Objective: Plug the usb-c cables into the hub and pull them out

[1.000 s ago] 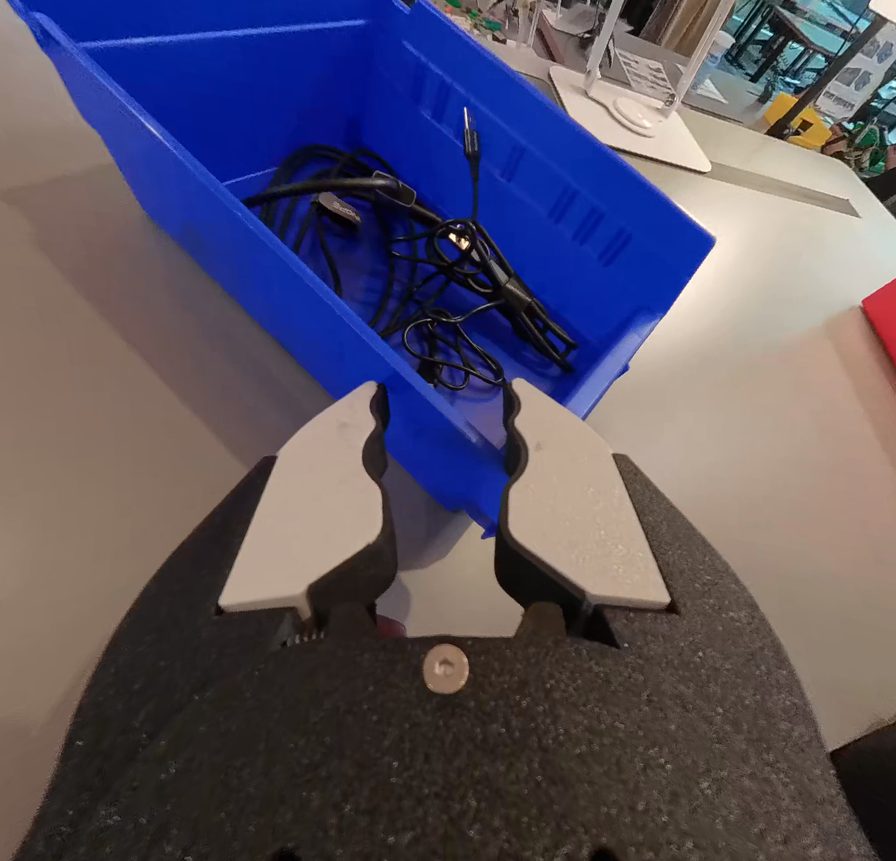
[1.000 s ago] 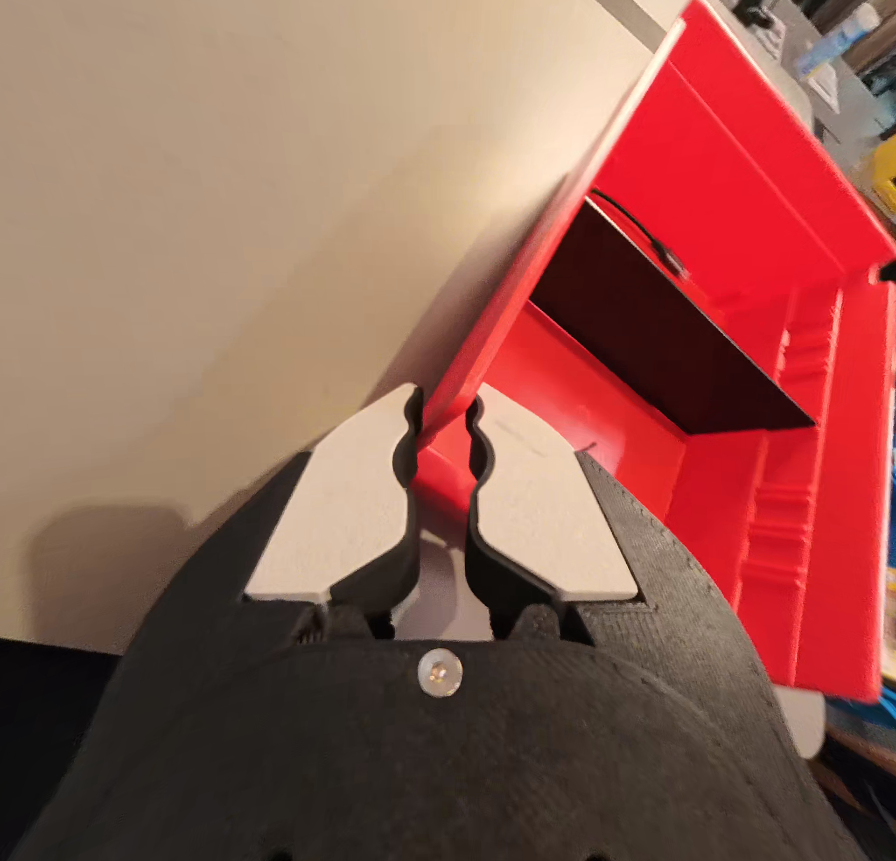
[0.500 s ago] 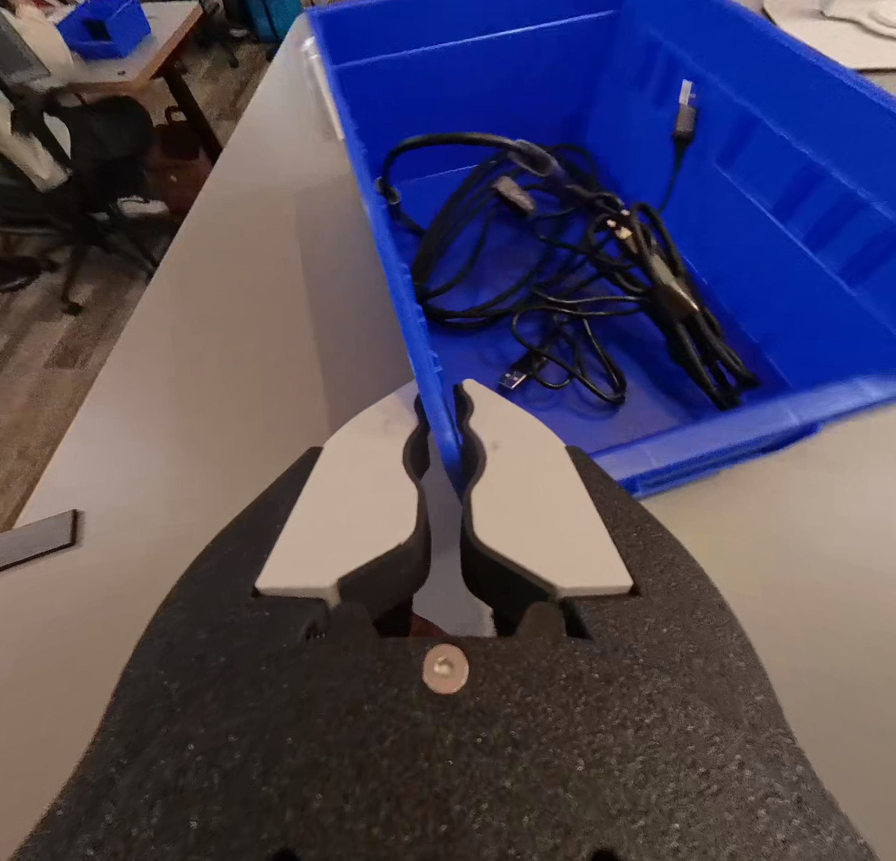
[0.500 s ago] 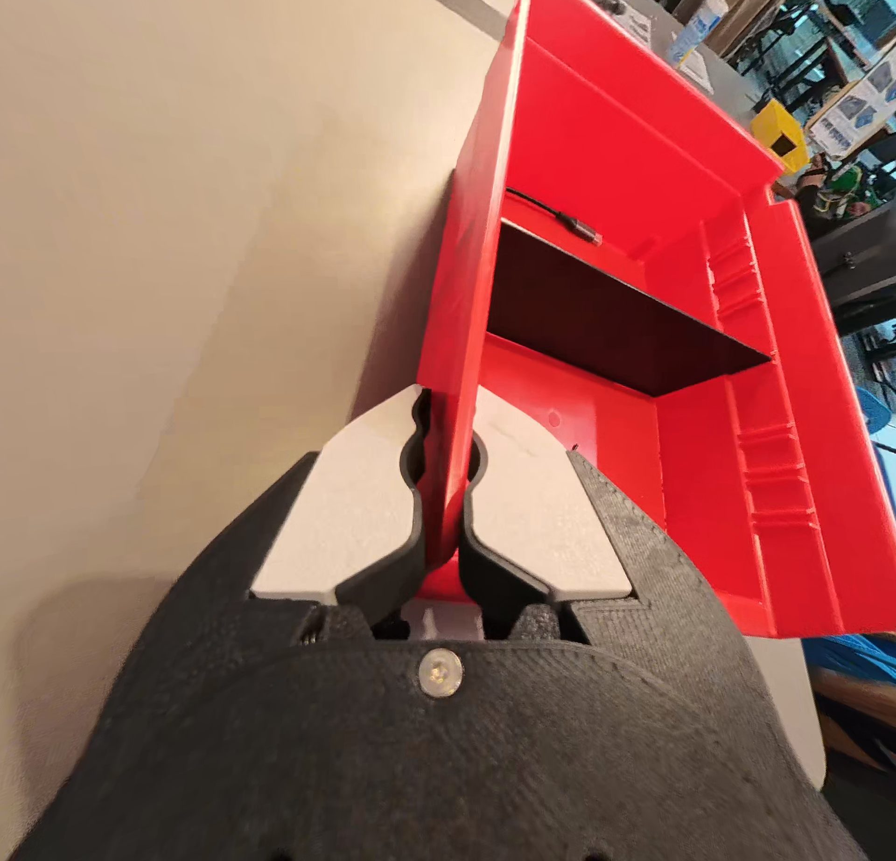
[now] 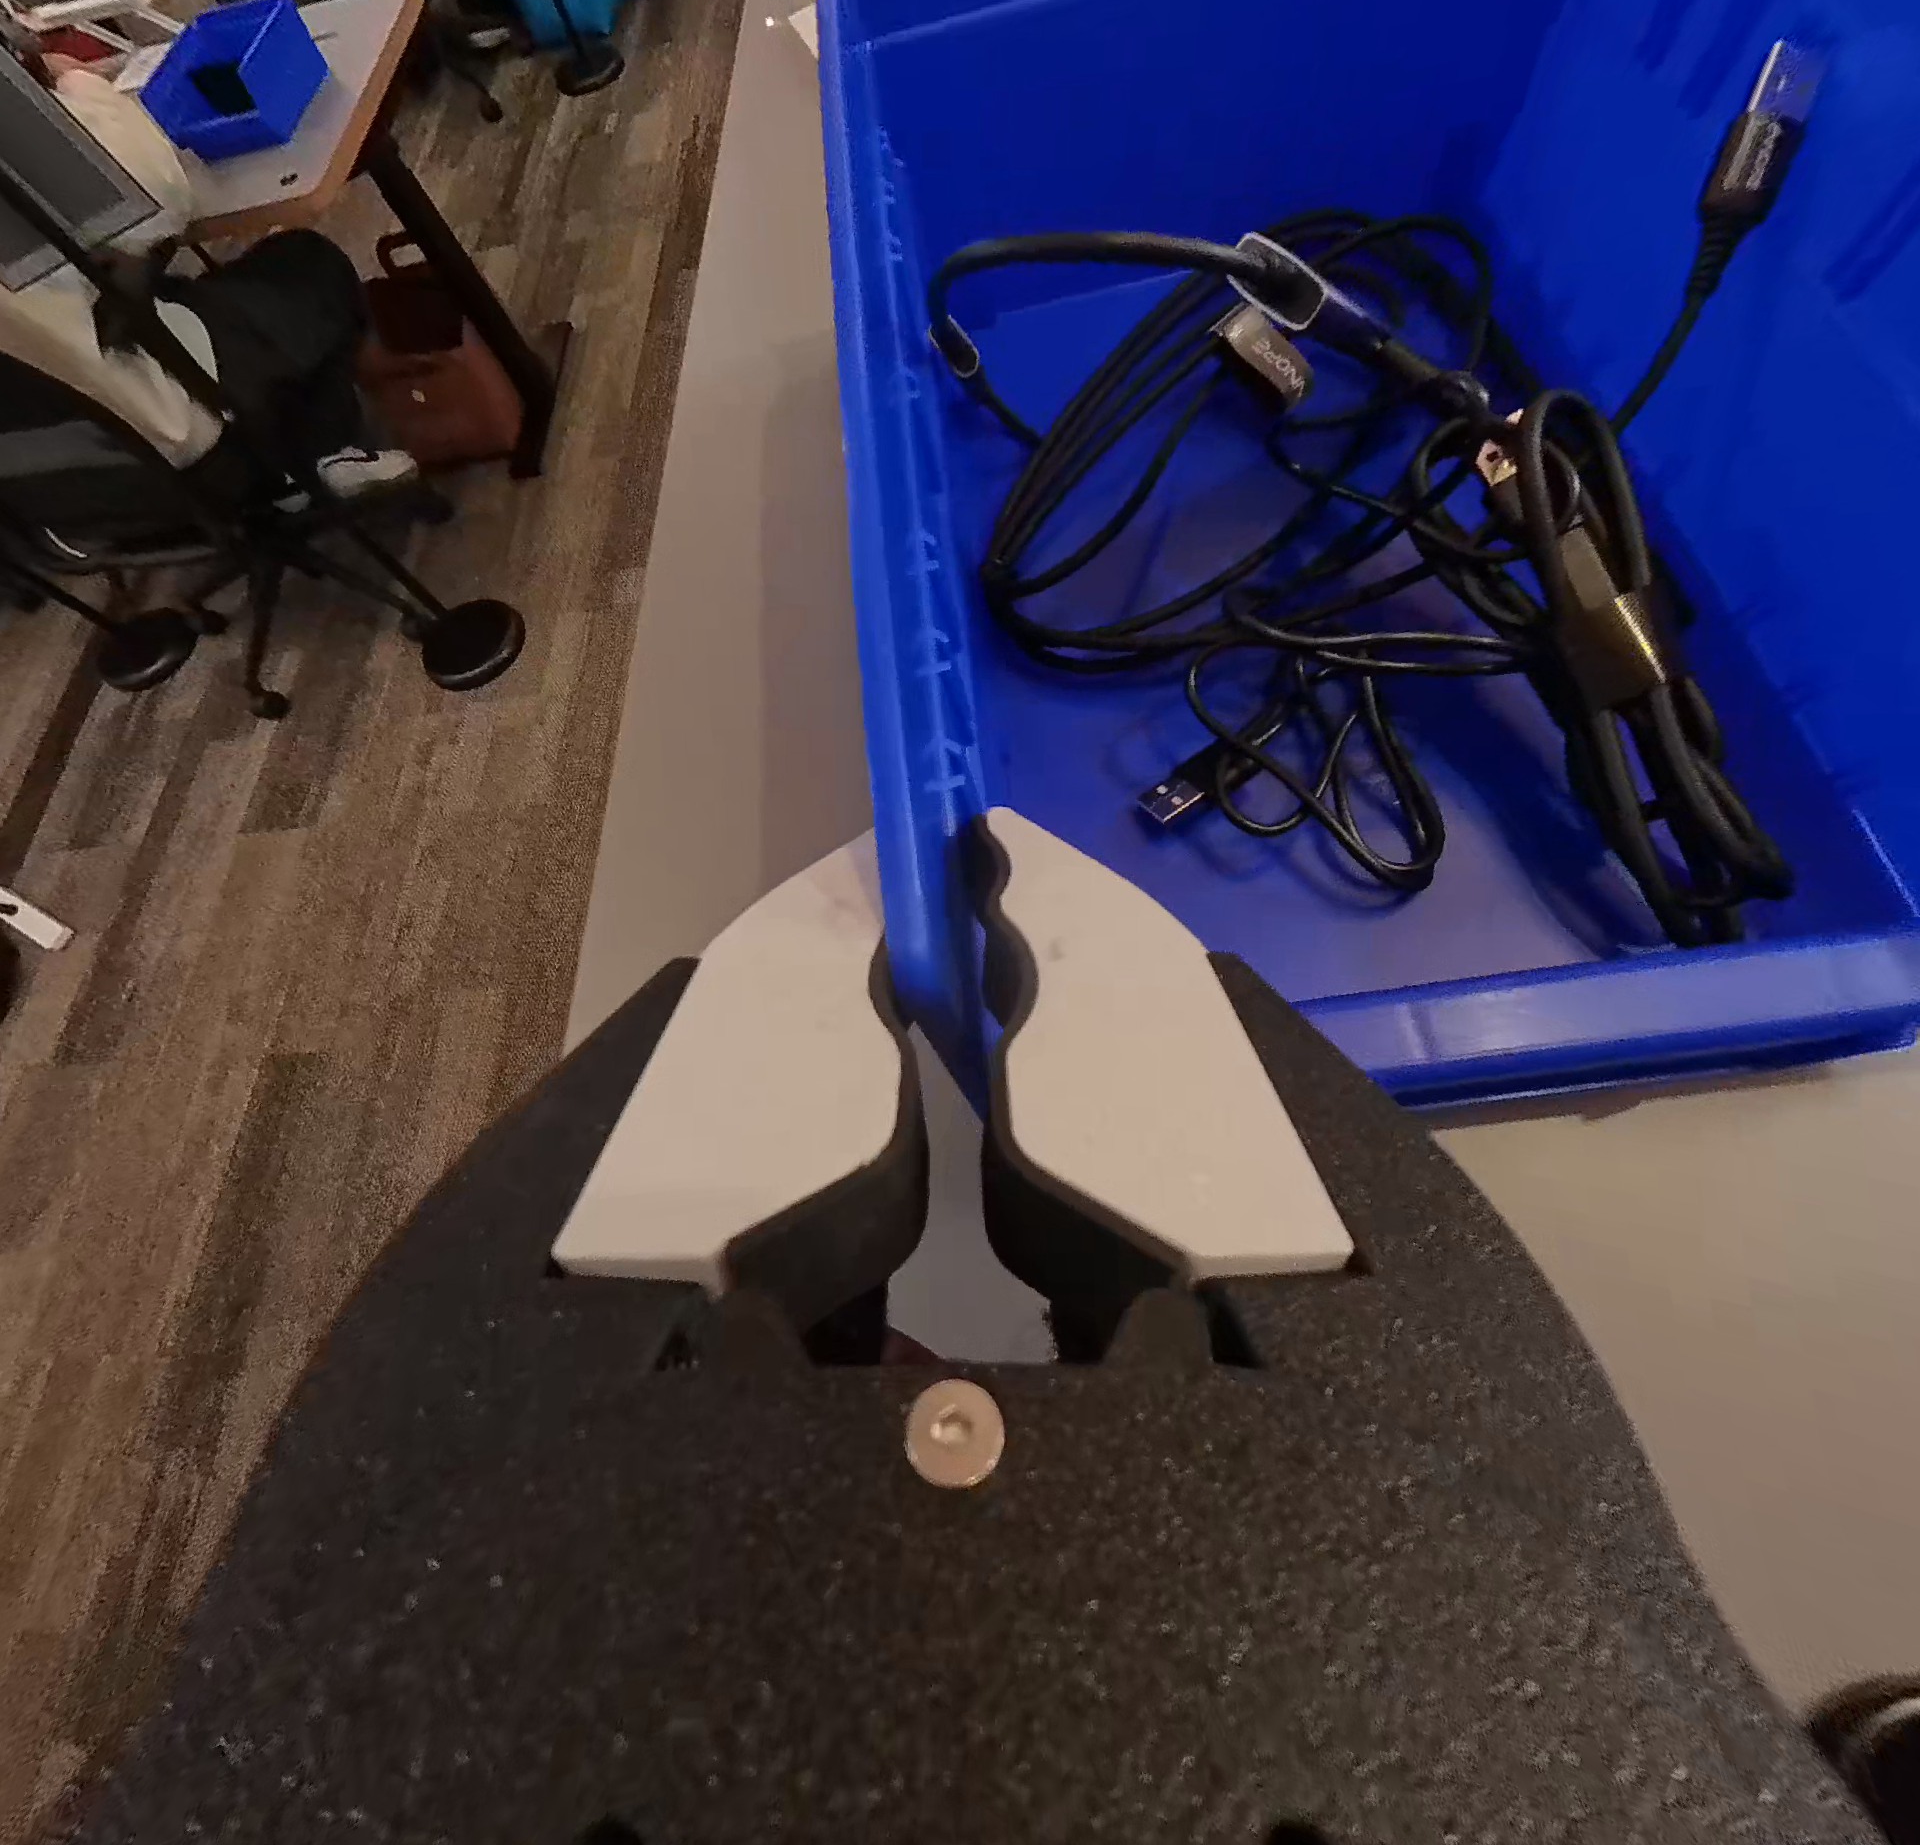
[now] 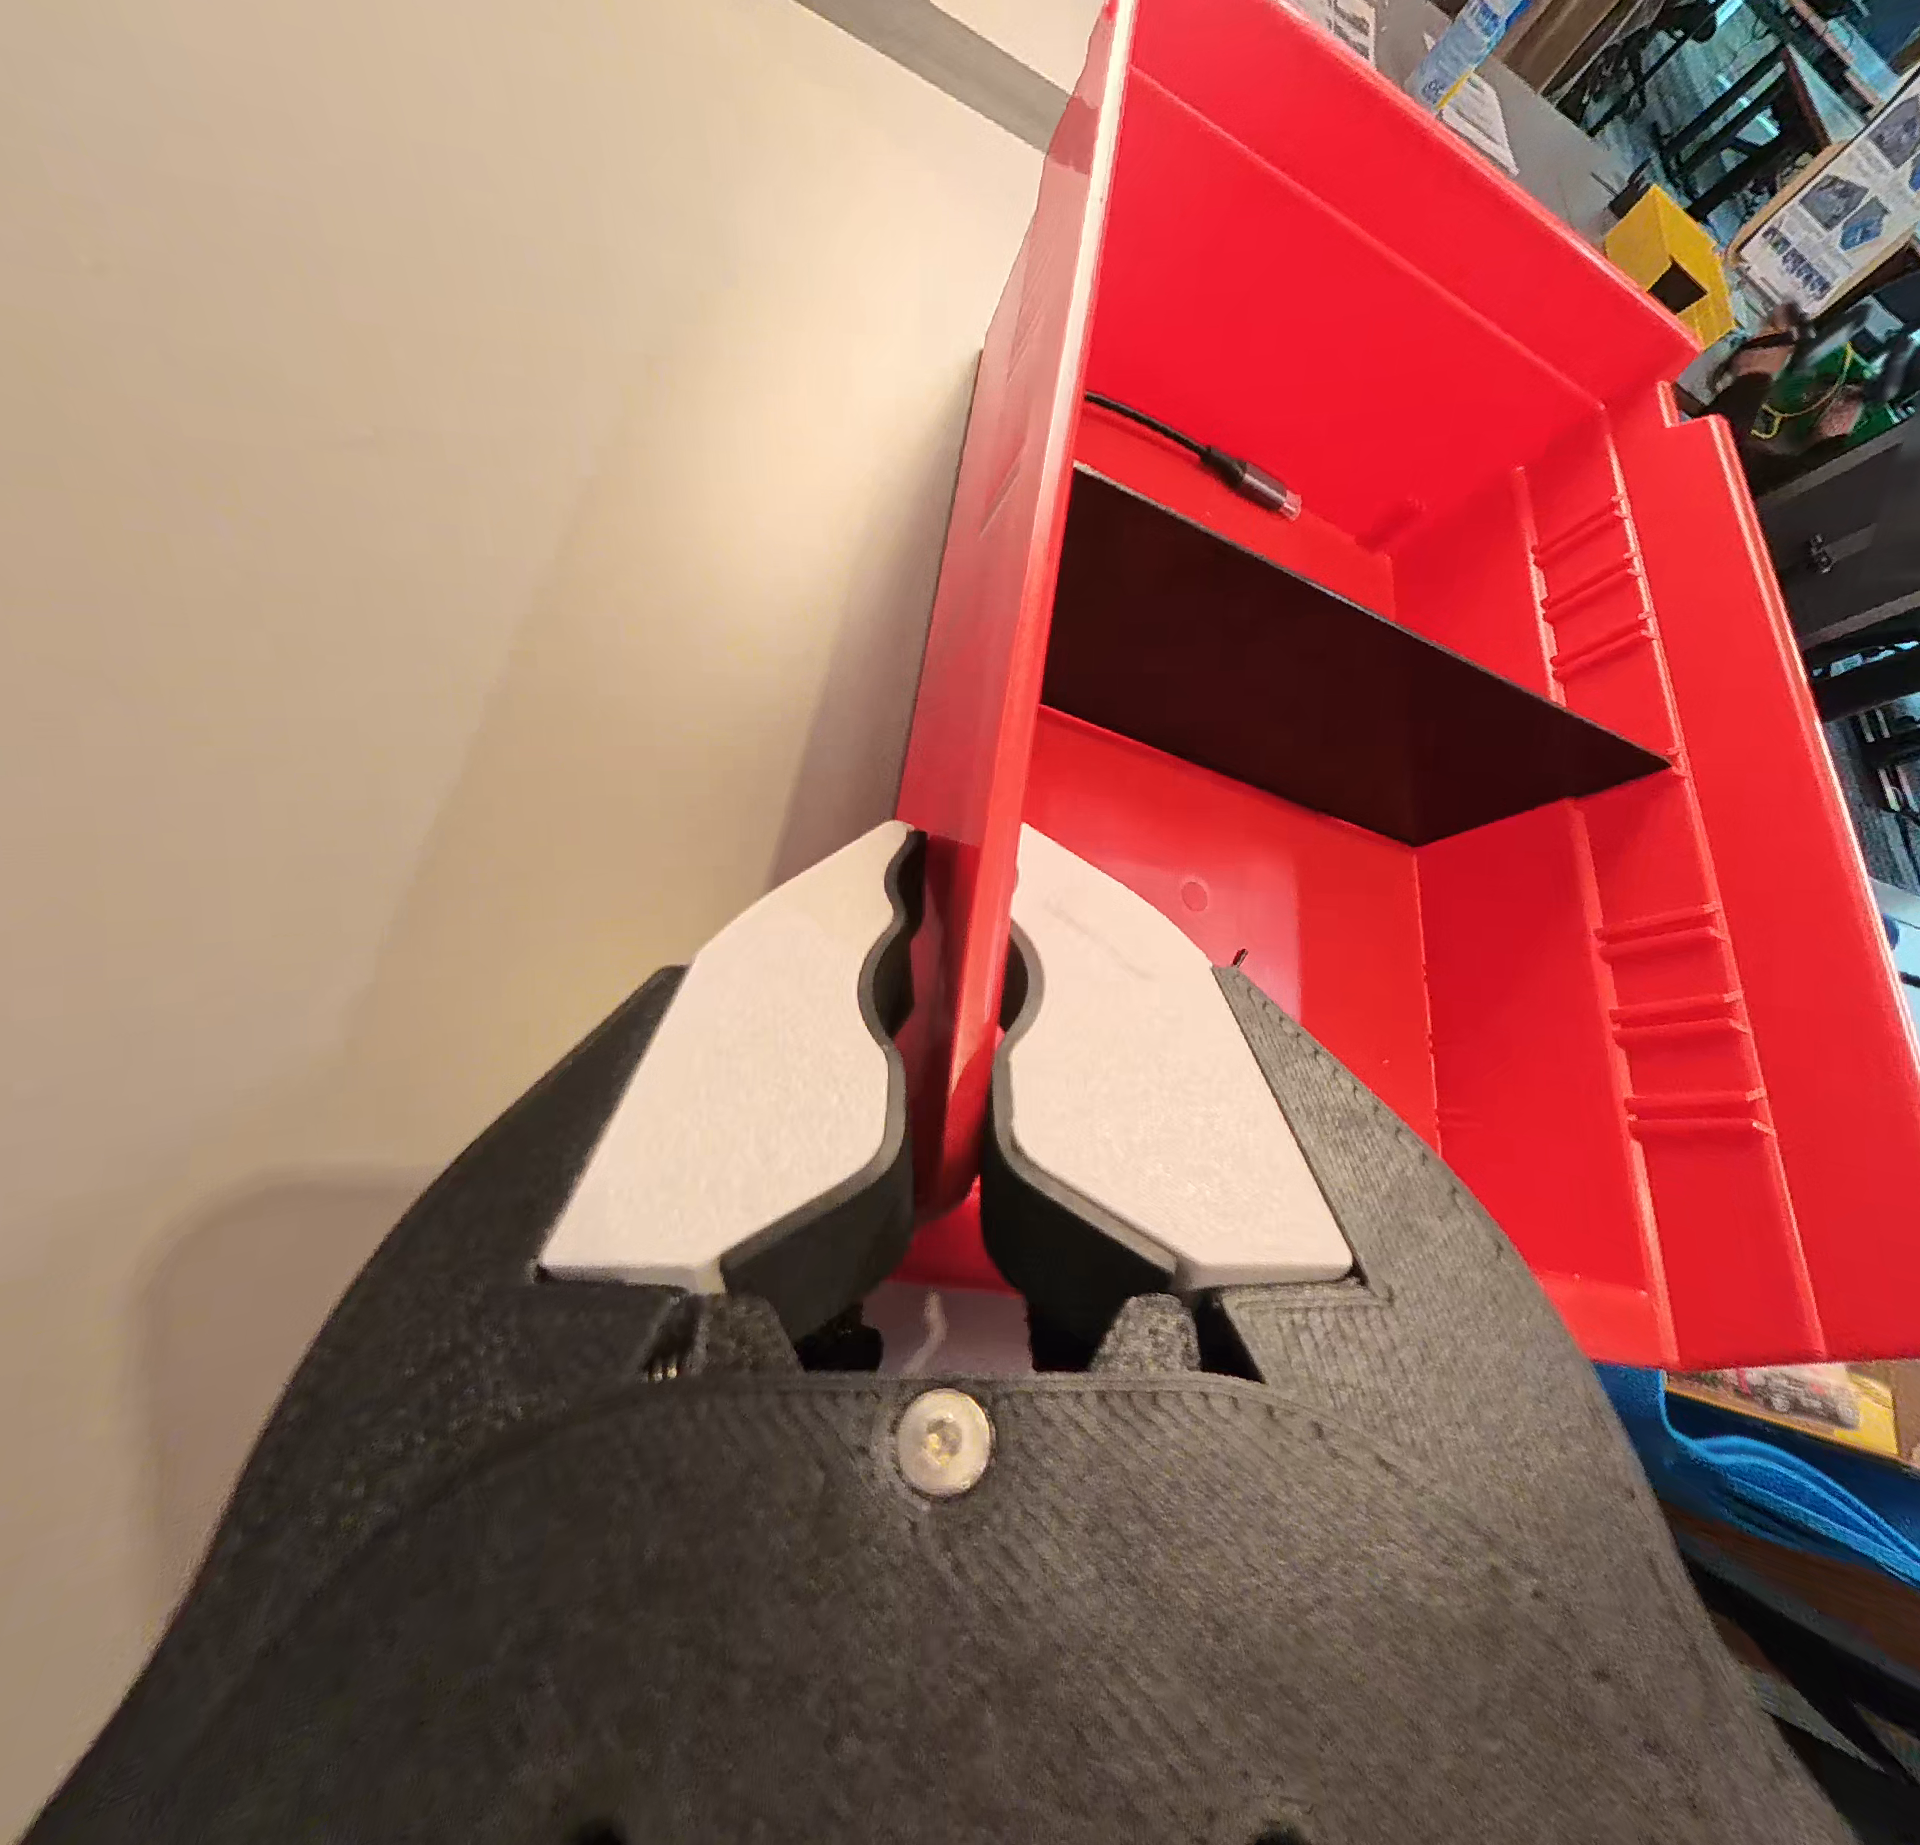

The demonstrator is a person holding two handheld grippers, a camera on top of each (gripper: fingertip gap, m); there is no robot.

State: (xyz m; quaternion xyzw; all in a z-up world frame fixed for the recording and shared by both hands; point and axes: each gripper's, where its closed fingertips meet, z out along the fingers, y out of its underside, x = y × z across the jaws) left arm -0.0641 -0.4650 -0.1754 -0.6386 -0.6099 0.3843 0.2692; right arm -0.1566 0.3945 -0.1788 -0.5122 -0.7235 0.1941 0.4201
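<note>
A blue bin (image 5: 1195, 81) holds a tangle of black cables (image 5: 1351, 569), with one plug (image 5: 1174, 798) lying on the bin floor and another (image 5: 1766, 122) standing up against the far wall. My left gripper (image 5: 940, 860) is shut on the blue bin's left wall near its front corner. A red bin (image 6: 1351, 289) has a black divider (image 6: 1299, 673); a grey cable plug (image 6: 1247, 476) lies behind the divider. My right gripper (image 6: 961, 870) is shut on the red bin's left wall. No hub shows in either view.
The bins stand on a pale table (image 5: 727, 548). Its left edge drops to a wood-pattern floor (image 5: 260, 912) with chairs and a side table holding a small blue box (image 5: 234, 81). To the right of the red bin there are blue items (image 6: 1787, 1483) and clutter. One gripper's finger ends stand about 85 cm off the other's.
My left gripper went from open in front of the blue bin to shut on its left wall. My right gripper has slid deeper onto the red bin's wall, and the view has swung.
</note>
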